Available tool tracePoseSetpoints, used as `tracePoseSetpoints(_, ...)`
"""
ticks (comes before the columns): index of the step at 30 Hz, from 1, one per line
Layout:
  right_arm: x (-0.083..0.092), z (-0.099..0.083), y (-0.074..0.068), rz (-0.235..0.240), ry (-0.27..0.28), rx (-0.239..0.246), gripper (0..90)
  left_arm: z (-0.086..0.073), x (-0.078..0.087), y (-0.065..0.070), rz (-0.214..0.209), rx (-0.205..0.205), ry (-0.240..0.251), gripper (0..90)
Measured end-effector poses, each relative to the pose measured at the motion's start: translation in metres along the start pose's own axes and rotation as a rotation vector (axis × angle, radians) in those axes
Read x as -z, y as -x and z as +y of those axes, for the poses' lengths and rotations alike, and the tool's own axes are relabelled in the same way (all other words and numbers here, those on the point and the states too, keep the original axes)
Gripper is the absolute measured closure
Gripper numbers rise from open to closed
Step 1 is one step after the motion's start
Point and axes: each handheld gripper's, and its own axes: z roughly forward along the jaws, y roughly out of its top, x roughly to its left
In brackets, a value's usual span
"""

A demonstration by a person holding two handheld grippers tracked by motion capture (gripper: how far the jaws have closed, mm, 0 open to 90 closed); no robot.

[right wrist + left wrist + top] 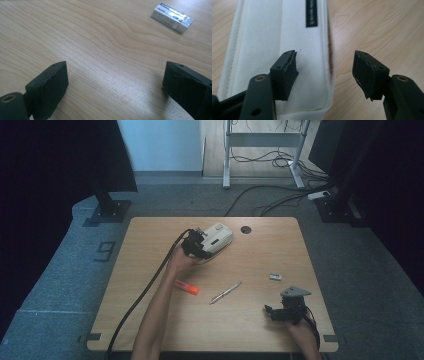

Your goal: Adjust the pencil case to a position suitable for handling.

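Approach step: left gripper [324, 72] at white pouch [216, 238], table's [260, 330] twelve o'clock.
Jaws half-open astride pouch's edge, pads not pressing; next, close squarely. Right gripper [115, 87] wide open, empty, at five o'clock.

One pouch [218, 236], highlighter [187, 288], pen [225, 293], eraser [275, 277].

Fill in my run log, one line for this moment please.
left claw: open, straddling white pouch edge | right claw: open, idle | eraser: untouched
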Motion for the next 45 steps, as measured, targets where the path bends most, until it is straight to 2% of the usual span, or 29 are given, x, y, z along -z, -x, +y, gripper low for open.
tracePoseSetpoints(6, 0.000, 0.000, 0.000, 0.001, 0.000, 0.001, 6.1, -0.006, -0.005, -0.001, 0.033, -0.010, -0.029, 36.8)
tracePoseSetpoints(11, 0.000, 0.000, 0.000, 0.001, 0.001, 0.003, 6.2, -0.013, -0.006, 0.001, 0.054, -0.007, -0.013, 39.3)
tracePoseSetpoints(15, 0.000, 0.000, 0.000, 0.001, 0.001, 0.003, 6.2, -0.017, -0.004, 0.003, 0.071, -0.033, -0.013, 47.9)
tracePoseSetpoints(16, 0.000, 0.000, 0.000, 0.001, 0.001, 0.003, 6.2, -0.018, -0.003, 0.004, 0.072, -0.034, -0.008, 47.9)
tracePoseSetpoints(18, 0.000, 0.000, 0.000, 0.001, 0.001, 0.003, 6.2, -0.023, 0.000, 0.005, 0.053, -0.045, -0.007, 53.6)
tracePoseSetpoints(22, 0.000, 0.000, 0.000, 0.001, 0.001, 0.003, 6.2, -0.027, 0.004, 0.008, 0.053, -0.057, -0.008, 56.7)
tracePoseSetpoints(25, 0.000, 0.000, 0.000, 0.002, 0.000, 0.004, 6.2, -0.032, 0.009, 0.009, 0.057, -0.071, -0.001, 62.0)
tracePoseSetpoints(28, 0.000, 0.000, 0.000, 0.002, 0.000, 0.004, 6.2, -0.037, 0.016, 0.011, 0.058, -0.061, 0.021, 66.4)
tracePoseSetpoints(33, 0.000, 0.000, 0.000, 0.002, 0.001, 0.004, 6.2, -0.046, 0.023, 0.017, 0.081, -0.073, 0.035, 67.7)
tracePoseSetpoints(37, 0.000, 0.000, 0.000, 0.002, -0.002, 0.000, 6.2, -0.054, 0.029, 0.020, 0.077, -0.056, 0.046, 68.6)
tracePoseSetpoints(45, 0.000, 0.000, 0.000, 0.000, -0.004, -0.004, 6.2, -0.067, 0.050, 0.021, 0.027, 0.008, 0.080, 72.1)
